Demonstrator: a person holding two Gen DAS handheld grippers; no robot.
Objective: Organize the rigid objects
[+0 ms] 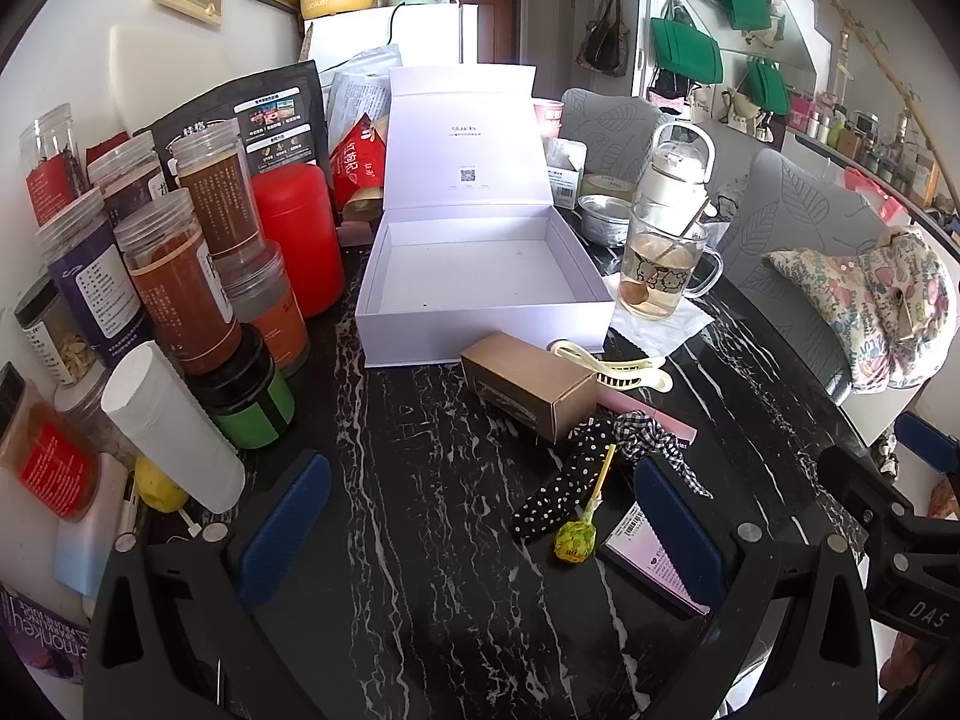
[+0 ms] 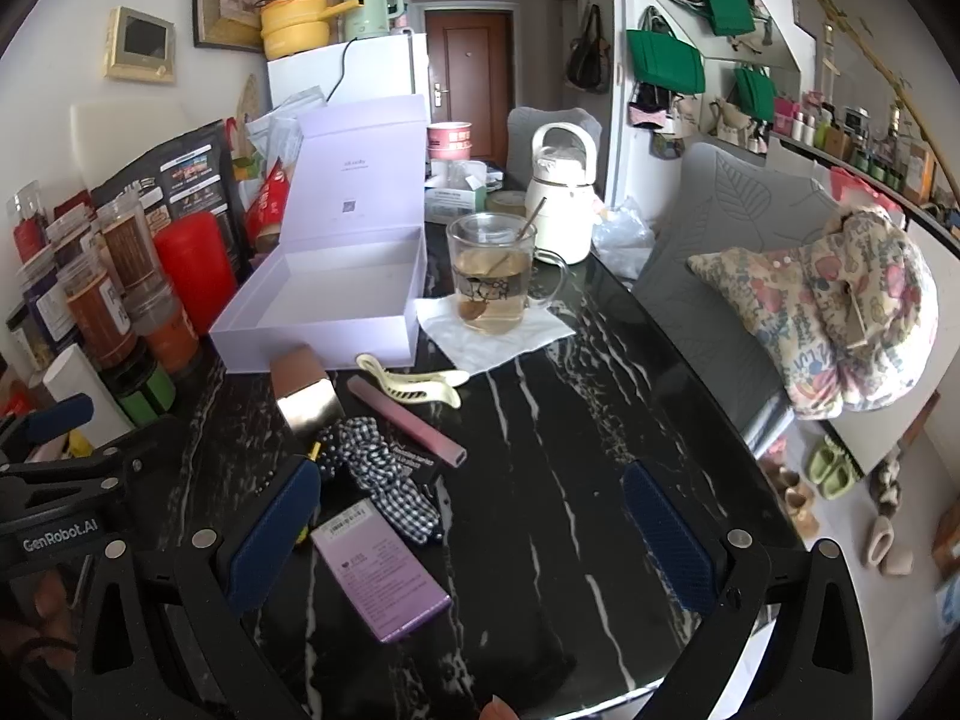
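Black marble worktop [image 1: 420,480] carried your clutter: brown carton [image 1: 531,384], cream hair clip [image 1: 612,369] and lollipop [image 1: 576,537] lay before the open lavender box [image 1: 480,312]. Both grippers, left [image 1: 480,531] and right [image 2: 474,540], had jaws wide, holding nothing.

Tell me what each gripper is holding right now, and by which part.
Nothing is held. The left gripper and the right gripper are both open above the table, with no object between their fingers.

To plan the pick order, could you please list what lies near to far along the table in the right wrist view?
Purple box → checked scrunchie → pink tube → cream hair claw → open white box.
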